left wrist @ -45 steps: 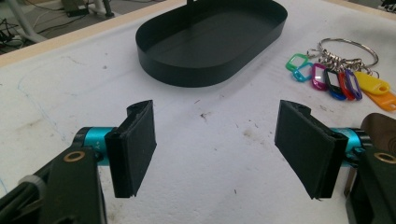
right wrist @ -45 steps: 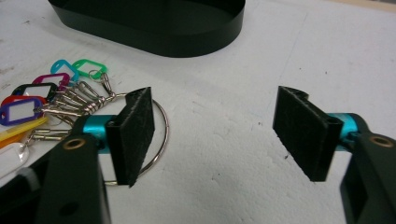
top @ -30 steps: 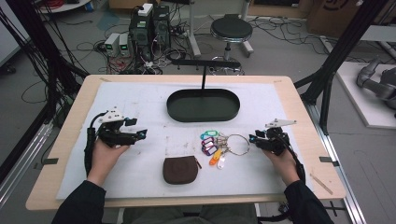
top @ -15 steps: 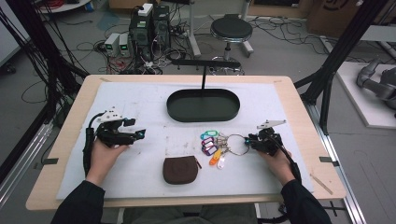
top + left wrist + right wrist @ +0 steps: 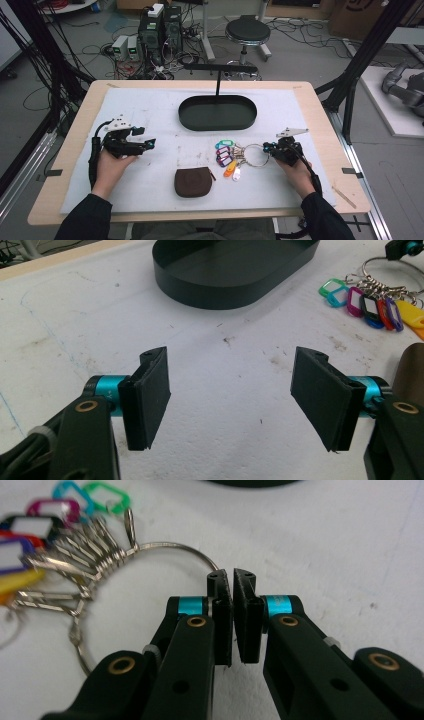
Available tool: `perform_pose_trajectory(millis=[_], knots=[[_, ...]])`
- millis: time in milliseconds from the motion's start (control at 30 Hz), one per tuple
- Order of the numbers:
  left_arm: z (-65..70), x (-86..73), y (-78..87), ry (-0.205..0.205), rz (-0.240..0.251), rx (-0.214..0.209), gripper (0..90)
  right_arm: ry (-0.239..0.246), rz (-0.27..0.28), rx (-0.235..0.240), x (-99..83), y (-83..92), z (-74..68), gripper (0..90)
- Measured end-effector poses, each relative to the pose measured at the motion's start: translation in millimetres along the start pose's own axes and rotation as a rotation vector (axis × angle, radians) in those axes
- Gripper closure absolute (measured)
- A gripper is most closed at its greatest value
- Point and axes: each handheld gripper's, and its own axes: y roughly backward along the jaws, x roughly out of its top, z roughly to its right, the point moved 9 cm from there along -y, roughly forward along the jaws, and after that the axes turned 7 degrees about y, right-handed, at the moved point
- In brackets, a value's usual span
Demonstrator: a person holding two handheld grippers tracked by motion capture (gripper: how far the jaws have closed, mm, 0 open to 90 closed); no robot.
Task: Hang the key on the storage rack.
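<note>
From above: right gripper (image 5: 269,148) at four o'clock, just closed, pinching key ring (image 5: 256,155) beside coloured tags (image 5: 225,152); left gripper (image 5: 148,144) at eight o'clock. Left gripper view: jaws wide, over bare white mat (image 5: 100,315). Right gripper view: pads clamped on the ring's wire.

The left gripper (image 5: 150,144) rests low with jaws wide apart, while the right gripper (image 5: 265,147) has just been closing, pads nearly together.

Laboratory or robotics test space, shown by a wooden table (image 5: 320,125) under a white mat (image 5: 150,107), black frame struts (image 5: 367,55) at both sides, tangled cables (image 5: 65,65) across a grey floor, computer towers (image 5: 162,25) and power units (image 5: 125,47) behind, a round stool (image 5: 247,32), and a grey robot arm (image 5: 402,90) on a side platform.
</note>
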Motion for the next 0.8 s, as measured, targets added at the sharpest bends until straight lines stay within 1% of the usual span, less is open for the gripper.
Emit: perform_pose_trajectory(millis=[33, 100, 133, 167, 200, 233, 300, 333, 400, 500, 533, 600, 633, 733, 767, 800], knots=[[0.1, 0.0, -0.1, 0.0, 0.0, 0.001, 31.8, -0.026, 0.044, 0.005, 5.4, 5.6, 1.0, 87.9], [0.1, -0.1, -0.1, -0.001, 0.0, 0.003, 31.8, -0.048, 0.093, 0.02, 11.1, 11.9, 1.0, 87.9], [0.3, -0.1, -0.2, 0.0, 0.0, 0.003, 31.9, -0.06, 0.11, 0.03, 13.3, 14.1, 0.4, 87.9], [0.3, -0.1, -0.2, 0.0, 0.0, 0.003, 31.8, -0.06, 0.11, 0.03, 13.3, 14.1, 0.4, 87.9], [0.4, -0.1, -0.4, 0.001, 0.001, 0.003, 31.8, -0.085, 0.165, 0.059, 19.8, 19.8, -2.2, 87.9], [0.4, -0.2, -0.6, -0.001, 0.0, 0.003, 31.8, -0.085, 0.165, 0.059, 19.8, 19.8, -2.2, 87.9], [0.8, -0.2, -1.0, 0.002, -0.001, 0.003, 31.8, -0.104, 0.193, 0.086, 24.1, 23.4, -5.9, 87.8], [0.9, -0.2, -1.1, 0.0, -0.001, 0.003, 31.9, -0.111, 0.215, 0.106, 27.7, 25.7, -9.9, 87.7], [1.0, 0.0, -1.0, -0.002, 0.0, 0.003, 31.8, -0.112, 0.22, 0.113, 29.1, 26.9, -12.2, 87.6], [1.1, 0.1, -0.6, -0.002, 0.001, 0.002, 31.8, -0.113, 0.234, 0.16, 33.2, 29.1, -21.2, 87.3], [1.2, 0.2, -0.5, -0.002, 0.002, 0.001, 31.8, -0.113, 0.234, 0.16, 33.2, 29.1, -21.2, 87.3], [1.5, 0.5, -0.4, 0.0, 0.005, 0.001, 31.8, -0.104, 0.219, 0.177, 32.6, 28.2, -25.6, 87.1], [1.9, 0.7, -0.5, 0.002, 0.007, -0.001, 31.8, -0.091, 0.207, 0.177, 32.2, 27.4, -28.4, 87.0], [2.2, 0.7, -0.8, 0.002, 0.007, -0.002, 31.9, -0.084, 0.199, 0.186, 32.2, 27.2, -30.5, 85.9], [2.1, 0.5, -0.8, -0.002, 0.004, -0.001, 31.9, -0.071, 0.171, 0.202, 30.1, 24.8, -33.1, 83.3], [2.5, 0.4, -1.0, -0.003, 0.003, -0.003, 31.8, -0.063, 0.156, 0.202, 28.8, 23.5, -34.3, 83.3]])
